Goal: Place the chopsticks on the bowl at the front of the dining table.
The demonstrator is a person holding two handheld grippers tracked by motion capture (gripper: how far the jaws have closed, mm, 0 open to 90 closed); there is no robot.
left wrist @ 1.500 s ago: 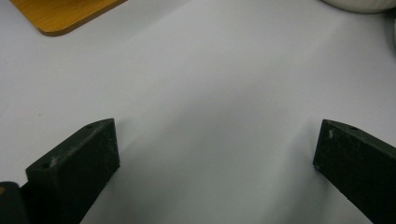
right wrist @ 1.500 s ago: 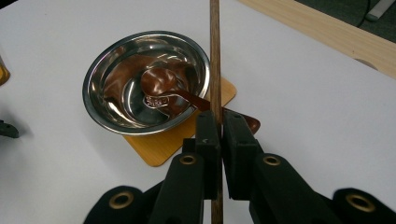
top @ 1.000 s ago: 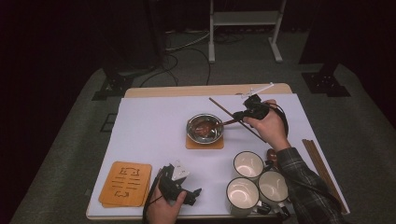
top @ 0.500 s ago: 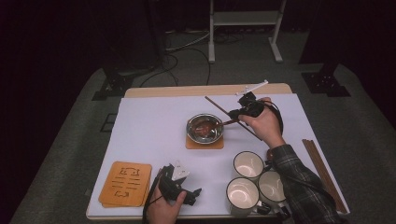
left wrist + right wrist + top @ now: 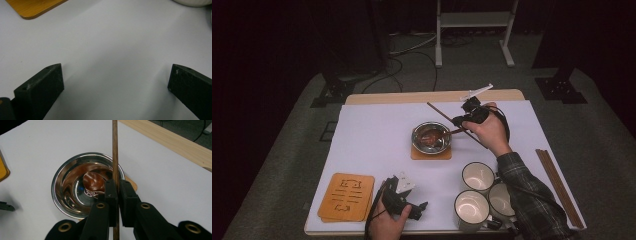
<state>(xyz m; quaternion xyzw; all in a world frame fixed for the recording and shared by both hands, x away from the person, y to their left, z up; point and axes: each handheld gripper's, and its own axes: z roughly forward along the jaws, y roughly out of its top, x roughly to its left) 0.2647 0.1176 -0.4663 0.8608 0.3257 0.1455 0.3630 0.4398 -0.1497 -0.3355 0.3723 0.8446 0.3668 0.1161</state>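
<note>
Open sheet [image 5: 377,135] left of bowl [image 5: 430,138], mugs [image 5: 477,176] crowd near-right, coasters [image 5: 347,196] near-left, chopstick pair [image 5: 559,187] at rt edge

The right gripper [image 5: 460,121] sits right of the middle of the high view, its fingers [image 5: 111,192] squeezed close together. The arm reaches up from the lower right corner. The left gripper [image 5: 419,207] lies low at the bottom edge, its fingers [image 5: 45,82] spread wide apart.

The high view looks forward and down on the whole table [image 5: 377,145] from the person's side. The left gripper view skims close over bare tabletop. The right gripper view looks closely down at the steel bowl [image 5: 72,185] — shared with the high view, centre frame [image 5: 430,137].
</note>
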